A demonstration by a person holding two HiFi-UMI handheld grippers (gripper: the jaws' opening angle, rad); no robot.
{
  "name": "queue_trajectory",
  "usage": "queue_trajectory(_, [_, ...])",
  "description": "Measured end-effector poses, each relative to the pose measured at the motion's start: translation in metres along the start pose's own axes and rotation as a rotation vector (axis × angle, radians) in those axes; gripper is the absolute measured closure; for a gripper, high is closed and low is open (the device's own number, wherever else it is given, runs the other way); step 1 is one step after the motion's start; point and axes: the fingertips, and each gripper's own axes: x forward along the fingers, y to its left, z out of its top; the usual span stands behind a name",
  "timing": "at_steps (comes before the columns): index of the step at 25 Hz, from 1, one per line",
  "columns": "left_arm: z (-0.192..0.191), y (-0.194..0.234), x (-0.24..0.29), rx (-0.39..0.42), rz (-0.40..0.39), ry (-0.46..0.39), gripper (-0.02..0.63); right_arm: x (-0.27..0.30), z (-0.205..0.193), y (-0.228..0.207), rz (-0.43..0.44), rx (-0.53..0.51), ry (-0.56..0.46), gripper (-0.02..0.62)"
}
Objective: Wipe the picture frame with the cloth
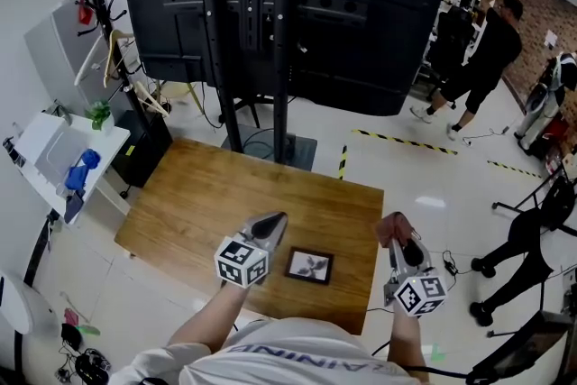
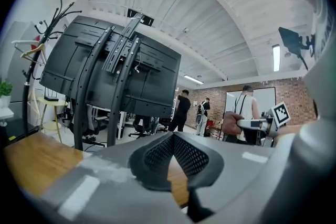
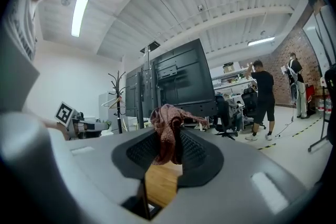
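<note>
Cloth (image 3: 167, 126) is pinched by the right gripper (image 1: 399, 241); the left gripper (image 2: 172, 136) is pressed together, empty, near the picture frame (image 1: 310, 266).

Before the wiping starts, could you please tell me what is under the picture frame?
The picture frame lies flat on the wooden table; only wood shows around it. Anything directly beneath is covered by the frame.

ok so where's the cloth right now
The cloth is pinched in the jaws of the right gripper, raised by the right edge of the wooden table in the head view, just right of the picture frame.
</note>
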Motion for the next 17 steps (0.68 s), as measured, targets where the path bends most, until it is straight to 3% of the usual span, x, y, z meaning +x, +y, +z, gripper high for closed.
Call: queue_trajectory(17, [0.002,-0.016,0.004,-0.001,-0.036,-0.001,0.600,-0.002,0.000,0.006,0.008,-0.001,0.010,0.489])
